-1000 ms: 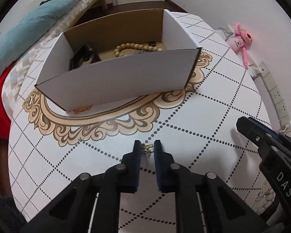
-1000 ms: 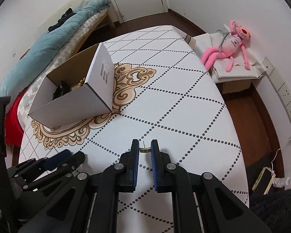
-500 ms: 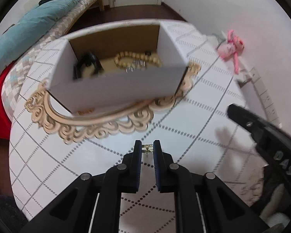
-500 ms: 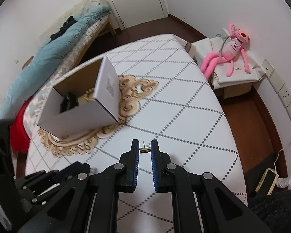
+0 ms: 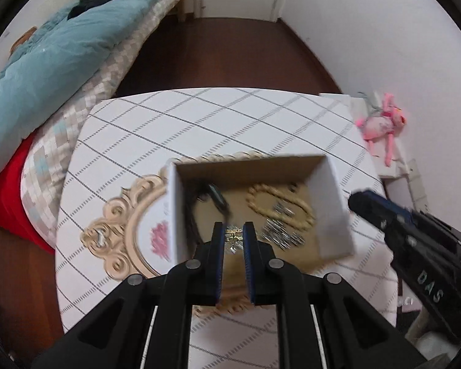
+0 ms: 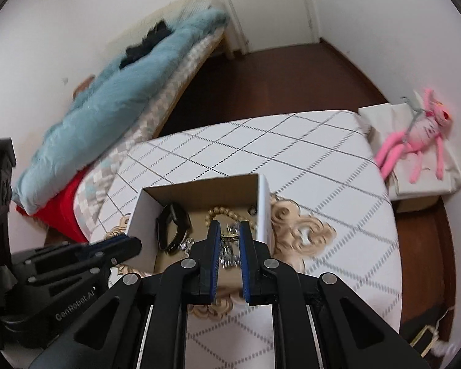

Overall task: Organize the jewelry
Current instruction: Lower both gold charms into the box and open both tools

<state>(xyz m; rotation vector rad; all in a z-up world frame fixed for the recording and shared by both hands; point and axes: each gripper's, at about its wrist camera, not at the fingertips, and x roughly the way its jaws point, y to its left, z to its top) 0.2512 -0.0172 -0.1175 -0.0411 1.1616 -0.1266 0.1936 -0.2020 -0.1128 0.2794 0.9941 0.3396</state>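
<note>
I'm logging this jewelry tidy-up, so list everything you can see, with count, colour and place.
cardboard box: one, white outside, brown inside, on the table
beaded bracelet: one, tan, in the box
black band: one, in the box's left part
silver pieces: several, on the box floor
gold earring: one, between the left gripper fingers
gold piece: one, between the right gripper fingers
table: one, white, dotted grid
bed: one, teal duvet, left
plush toy: one, pink, right
</note>
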